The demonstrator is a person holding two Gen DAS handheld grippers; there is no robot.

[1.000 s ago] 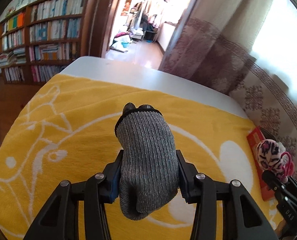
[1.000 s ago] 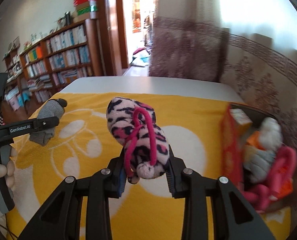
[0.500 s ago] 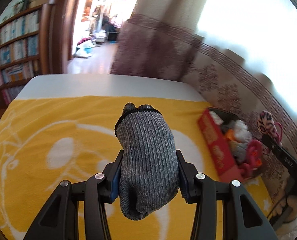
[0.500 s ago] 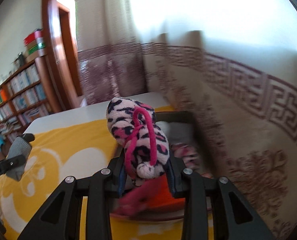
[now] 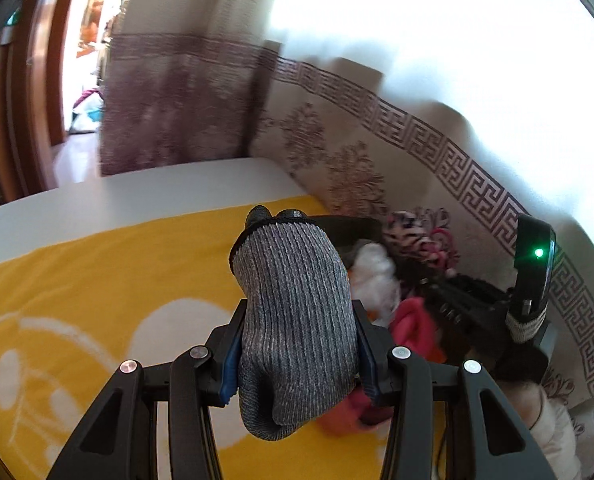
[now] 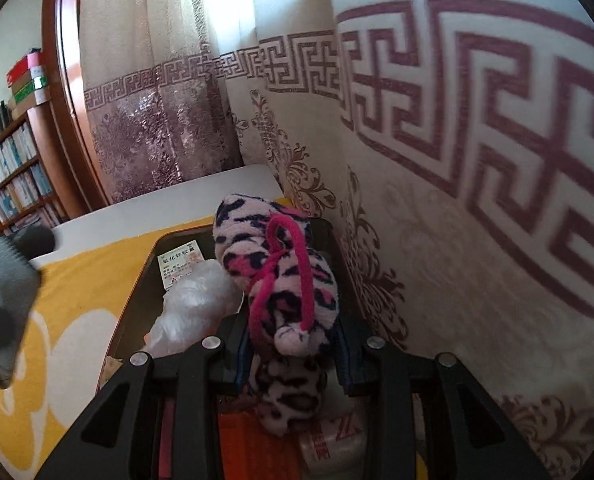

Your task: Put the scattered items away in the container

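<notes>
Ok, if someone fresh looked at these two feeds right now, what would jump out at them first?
Probably the two soft items held up close to the cameras: a grey knitted sock clamped in the left gripper over the yellow blanket, and a pink animal-print plush clamped in the right gripper above the dark container. The container sits at the blanket's edge by the patterned curtain, already holding clutter.

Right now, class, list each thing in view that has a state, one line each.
Left hand-held gripper: shut on the grey sock.
Grey sock: held off the cloth.
Right hand-held gripper: shut on the spotted pink sock.
Spotted pink sock: held above the container.
Container: open, partly filled.
</notes>
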